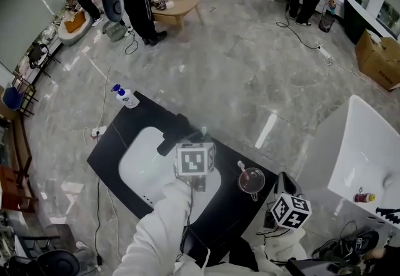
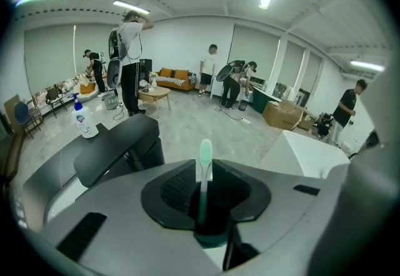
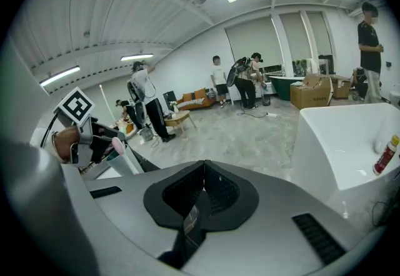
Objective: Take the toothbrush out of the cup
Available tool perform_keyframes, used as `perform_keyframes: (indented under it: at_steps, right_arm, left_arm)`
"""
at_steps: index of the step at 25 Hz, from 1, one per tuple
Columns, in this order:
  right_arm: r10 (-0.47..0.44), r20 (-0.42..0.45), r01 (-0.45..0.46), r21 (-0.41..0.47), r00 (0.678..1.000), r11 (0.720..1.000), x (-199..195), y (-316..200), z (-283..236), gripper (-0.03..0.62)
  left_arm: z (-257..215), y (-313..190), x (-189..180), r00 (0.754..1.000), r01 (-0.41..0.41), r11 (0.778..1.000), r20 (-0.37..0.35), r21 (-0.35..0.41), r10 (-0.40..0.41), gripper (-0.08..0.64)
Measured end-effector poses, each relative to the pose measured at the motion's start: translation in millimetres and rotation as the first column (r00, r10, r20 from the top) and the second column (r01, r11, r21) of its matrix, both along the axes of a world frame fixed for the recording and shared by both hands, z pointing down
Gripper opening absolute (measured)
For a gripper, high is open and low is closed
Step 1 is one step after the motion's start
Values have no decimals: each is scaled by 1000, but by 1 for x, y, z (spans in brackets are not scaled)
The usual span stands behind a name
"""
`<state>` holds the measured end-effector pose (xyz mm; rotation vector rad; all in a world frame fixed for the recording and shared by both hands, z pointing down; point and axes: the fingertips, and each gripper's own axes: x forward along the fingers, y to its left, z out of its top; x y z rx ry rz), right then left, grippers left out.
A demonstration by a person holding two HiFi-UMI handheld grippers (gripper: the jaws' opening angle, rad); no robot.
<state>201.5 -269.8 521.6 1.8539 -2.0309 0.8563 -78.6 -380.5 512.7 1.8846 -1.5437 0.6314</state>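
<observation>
A teal-and-white toothbrush (image 2: 204, 172) stands upright between the jaws of my left gripper (image 2: 206, 206). A dark gap shows beside its handle, so the pads are not pressing on it. Its lower end goes into a teal shape (image 2: 212, 241) that I cannot make out. In the head view the left gripper (image 1: 199, 143) hangs over the sink's right side, with the brush tip (image 1: 203, 133) poking past it. A translucent cup (image 1: 251, 180) holding a pink toothbrush (image 1: 241, 167) stands on the counter to the right, and it shows as the cup (image 3: 127, 165) in the right gripper view. My right gripper (image 3: 201, 172), seen below the cup as the right gripper (image 1: 282, 188), has its pads together.
The black counter (image 1: 112, 143) holds a white basin (image 1: 140, 165) and a black faucet (image 1: 175, 134). A soap pump bottle (image 1: 126, 97) stands at its far corner. A white tub (image 1: 369, 143) with a red bottle (image 1: 364, 196) is at the right. People stand far off.
</observation>
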Motion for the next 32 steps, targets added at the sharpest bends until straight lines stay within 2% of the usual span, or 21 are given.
perform_keyframes:
  at_steps: [4, 8, 11, 19, 26, 32]
  right_arm:
    - [-3, 2, 3, 3, 1000, 1000, 2, -7, -1, 23]
    - [-1, 7, 1, 1, 1000, 1000, 2, -10, 1, 23]
    - [-2, 13, 3, -4, 1000, 1000, 2, -11, 3, 23]
    - [11, 13, -11, -3, 1000, 1000, 4, -7, 4, 23]
    - [13, 11, -13, 15, 1000, 1000, -2, -3, -6, 23]
    - [19, 7, -19, 33, 1000, 999, -4, 3, -13, 23]
  left_arm:
    - [5, 1, -1, 1000, 1, 1000, 19, -31, 0, 86]
    - [5, 0, 0, 1000, -12, 999, 18, -31, 12, 86]
    - [11, 1, 1, 1000, 6, 999, 8, -44, -6, 63]
    - [11, 6, 1, 1000, -2, 999, 10, -34, 2, 34]
    - [-4, 10, 2, 999, -10, 1000, -36, 20, 10, 32]
    - [-15, 12, -2, 1000, -11, 998, -27, 64, 13, 32]
